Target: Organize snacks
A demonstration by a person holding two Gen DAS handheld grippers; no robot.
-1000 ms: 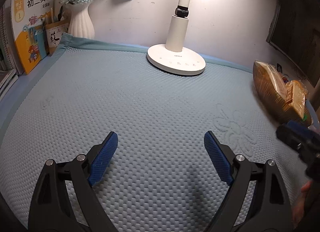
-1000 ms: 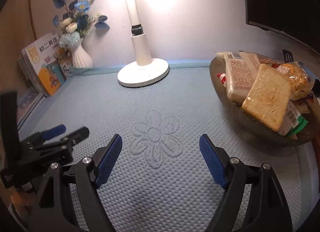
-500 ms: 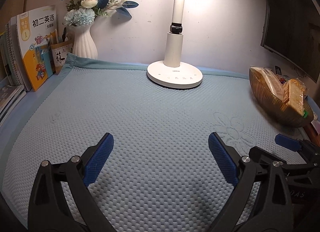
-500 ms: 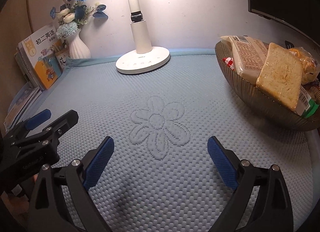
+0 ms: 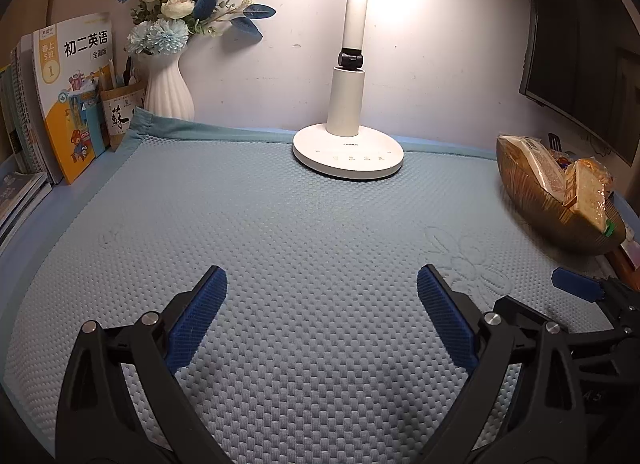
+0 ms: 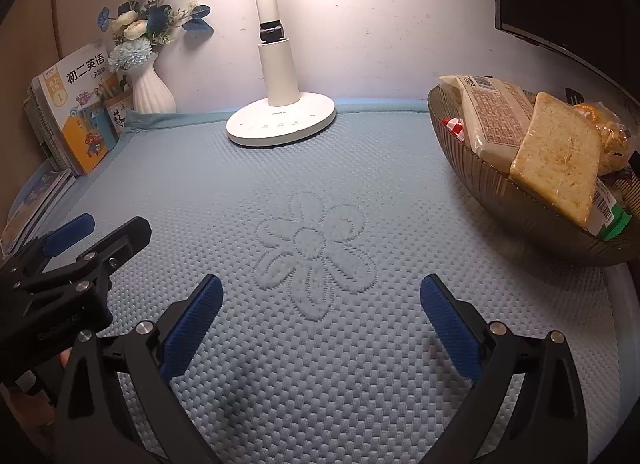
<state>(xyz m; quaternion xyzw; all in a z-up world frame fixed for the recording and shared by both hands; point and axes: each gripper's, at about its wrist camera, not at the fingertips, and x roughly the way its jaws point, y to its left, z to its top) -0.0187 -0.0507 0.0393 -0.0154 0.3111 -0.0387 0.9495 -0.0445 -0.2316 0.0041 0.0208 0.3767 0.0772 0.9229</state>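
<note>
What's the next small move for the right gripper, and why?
Probably swing the right gripper toward the bowl and line up on the bread slice lying on top. Both grippers are open and empty, the left gripper hovers farther away, the mat holds no loose snacks, and every snack in view sits piled in that bowl at the right.

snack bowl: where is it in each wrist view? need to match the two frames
Left wrist: bowl at the right edge, mid-height, seen side-on, with wrapped snacks sticking out of it.
Right wrist: bowl at upper right, larger, with a bread slice leaning over its near rim.
Shared landmark: the white lamp base, to the left of the bowl in both views.
</note>
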